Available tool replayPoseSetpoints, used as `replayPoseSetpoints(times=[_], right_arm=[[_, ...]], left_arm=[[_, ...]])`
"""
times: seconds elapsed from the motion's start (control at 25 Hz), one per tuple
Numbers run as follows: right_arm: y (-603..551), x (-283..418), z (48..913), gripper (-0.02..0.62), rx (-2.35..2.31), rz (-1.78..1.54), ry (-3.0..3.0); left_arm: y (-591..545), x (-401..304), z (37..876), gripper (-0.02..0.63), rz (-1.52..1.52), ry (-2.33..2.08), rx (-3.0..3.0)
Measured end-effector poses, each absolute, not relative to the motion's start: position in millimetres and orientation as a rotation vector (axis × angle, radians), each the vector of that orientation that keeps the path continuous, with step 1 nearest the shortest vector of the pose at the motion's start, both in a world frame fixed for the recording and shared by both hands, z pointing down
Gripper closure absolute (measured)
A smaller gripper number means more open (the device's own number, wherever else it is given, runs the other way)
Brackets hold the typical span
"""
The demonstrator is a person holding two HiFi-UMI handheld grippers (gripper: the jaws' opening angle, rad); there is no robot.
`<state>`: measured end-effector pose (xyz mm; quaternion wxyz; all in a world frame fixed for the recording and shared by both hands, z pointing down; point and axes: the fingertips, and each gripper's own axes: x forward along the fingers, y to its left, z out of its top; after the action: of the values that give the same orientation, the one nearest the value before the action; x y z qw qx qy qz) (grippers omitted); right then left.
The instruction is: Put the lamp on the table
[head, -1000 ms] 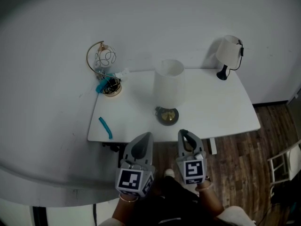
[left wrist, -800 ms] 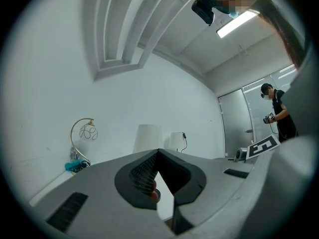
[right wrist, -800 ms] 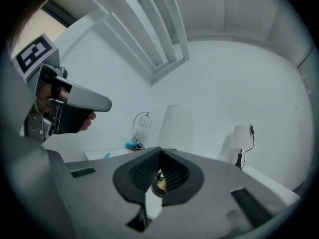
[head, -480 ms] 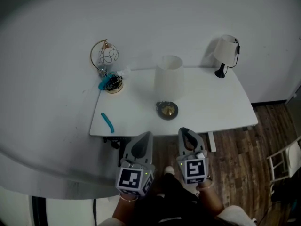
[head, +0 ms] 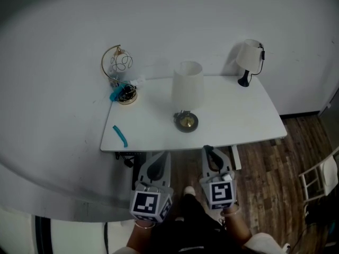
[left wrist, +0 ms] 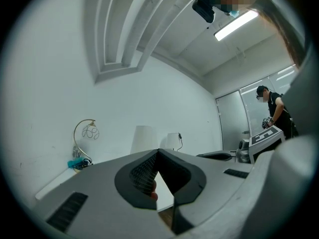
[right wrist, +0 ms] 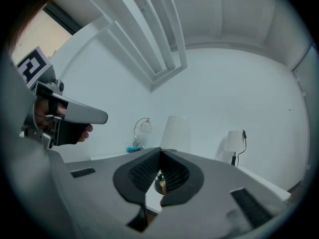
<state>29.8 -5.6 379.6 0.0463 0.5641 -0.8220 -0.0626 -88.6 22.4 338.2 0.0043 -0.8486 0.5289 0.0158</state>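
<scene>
Back come the left gripper (head: 163, 156) and right gripper (head: 207, 150), both closed and empty, off the table's (head: 238, 115) near edge, lamp (head: 187, 91) standing centre: placing looks done, just retreat left.

- The head view is dim and greyish, darkening toward its corners; the white table (head: 233, 115) is its brightest patch.
- The small lamp (head: 248, 57) throws a soft shadow on the wall (head: 185, 20).
- Both gripper views bend strongly like a fisheye, ringed in black.
- A ceiling light (left wrist: 237, 25) glares in the left gripper view.
- The near foreground there is soft.
</scene>
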Motion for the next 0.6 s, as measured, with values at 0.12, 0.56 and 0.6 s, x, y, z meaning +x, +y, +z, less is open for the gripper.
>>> replayPoseSetpoints(times=[0.12, 0.56, 0.6], right_arm=[[4, 31, 381, 0.600, 1.727, -0.181, -2.500], [24, 33, 377, 0.600, 1.733, -0.188, -2.504], [26, 34, 377, 0.600, 1.734, -0.187, -2.503]], left_arm=[[30, -91, 344, 0.606, 0.044, 1.668, -2.670], [48, -92, 344, 0.606, 0.056, 1.675, -2.655], [50, -92, 344, 0.606, 0.060, 1.673, -2.656]])
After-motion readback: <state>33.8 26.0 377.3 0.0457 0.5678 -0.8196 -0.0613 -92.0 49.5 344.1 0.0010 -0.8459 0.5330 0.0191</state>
